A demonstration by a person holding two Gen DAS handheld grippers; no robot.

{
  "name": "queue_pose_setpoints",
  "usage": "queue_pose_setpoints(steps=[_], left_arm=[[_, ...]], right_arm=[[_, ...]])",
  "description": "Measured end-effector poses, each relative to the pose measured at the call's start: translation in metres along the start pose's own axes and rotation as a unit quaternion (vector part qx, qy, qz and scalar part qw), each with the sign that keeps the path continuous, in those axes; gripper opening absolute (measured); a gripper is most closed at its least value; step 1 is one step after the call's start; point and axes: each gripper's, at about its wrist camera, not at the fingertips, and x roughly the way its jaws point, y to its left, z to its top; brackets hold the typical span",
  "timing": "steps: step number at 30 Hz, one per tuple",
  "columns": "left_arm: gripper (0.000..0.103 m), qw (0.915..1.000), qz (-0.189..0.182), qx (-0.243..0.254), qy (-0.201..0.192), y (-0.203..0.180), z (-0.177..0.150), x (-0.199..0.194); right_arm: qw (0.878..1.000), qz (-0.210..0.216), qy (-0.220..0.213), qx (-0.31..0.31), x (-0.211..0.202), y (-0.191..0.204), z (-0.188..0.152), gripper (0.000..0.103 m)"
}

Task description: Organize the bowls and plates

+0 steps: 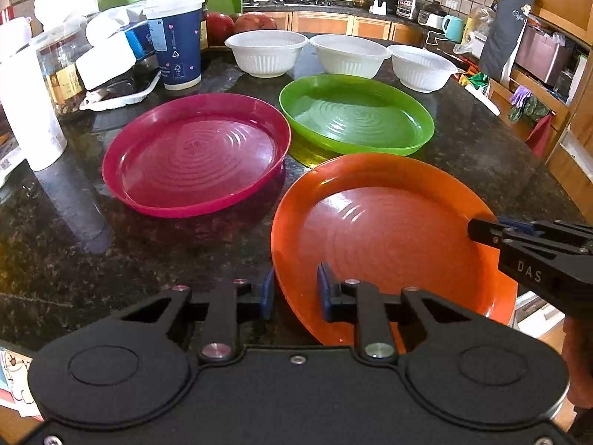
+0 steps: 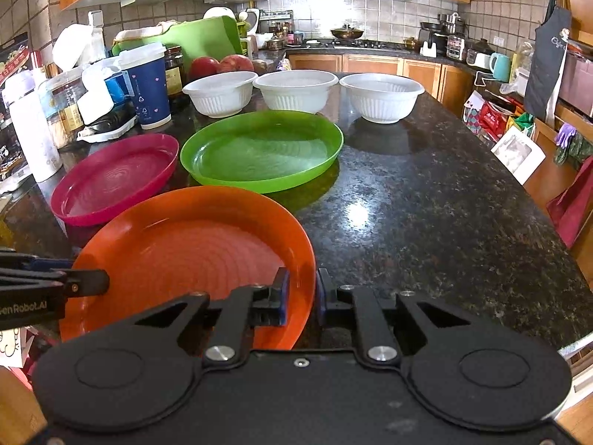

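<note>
Orange plate (image 1: 385, 237): nearest of three plates on the dark speckled desk (image 2: 426, 200), at its near edge; appears tilted, the near side raised, though whether its far edge touches the desk cannot be told; held at two points of its rim.

Left hand-held gripper (image 1: 295, 293): blue pads either side of the plate's left rim, one inside the dish and one outside; pinching the rim.

Right hand-held gripper (image 2: 301, 296): jaws nearly together on the plate's right rim, one pad inside, one outside; pinching it likewise; seen from the left wrist view as a black arm reaching in over the plate's right edge.

Pink plate (image 1: 196, 155): flat on the desk, left of the orange plate and just beside it.

Green plate (image 1: 355, 115): flat on the desk, behind the orange plate, close beside the pink one on its right.

White bowls, three: left bowl (image 1: 266, 53), middle bowl (image 1: 350, 55), right bowl (image 1: 422, 66); upright, in a row behind the green plate, each apart from its neighbour.

Blue paper cup (image 1: 178, 40): lidded, standing at the desk's left among jars and containers; red apples (image 2: 222, 63) behind the bowls.
</note>
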Motion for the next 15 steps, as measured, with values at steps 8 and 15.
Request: queue_pose_setpoints(steps=[8, 15], left_arm=[[0.031, 0.9999, -0.001, 0.003, -0.012, -0.018, 0.006, -0.001], [0.031, 0.9995, -0.011, 0.016, -0.023, -0.051, 0.017, 0.004]], right_arm=[[1.0, -0.011, -0.017, -0.007, -0.011, -0.014, 0.001, 0.017], [0.999, -0.027, -0.033, 0.001, -0.021, -0.048, 0.004, 0.017]])
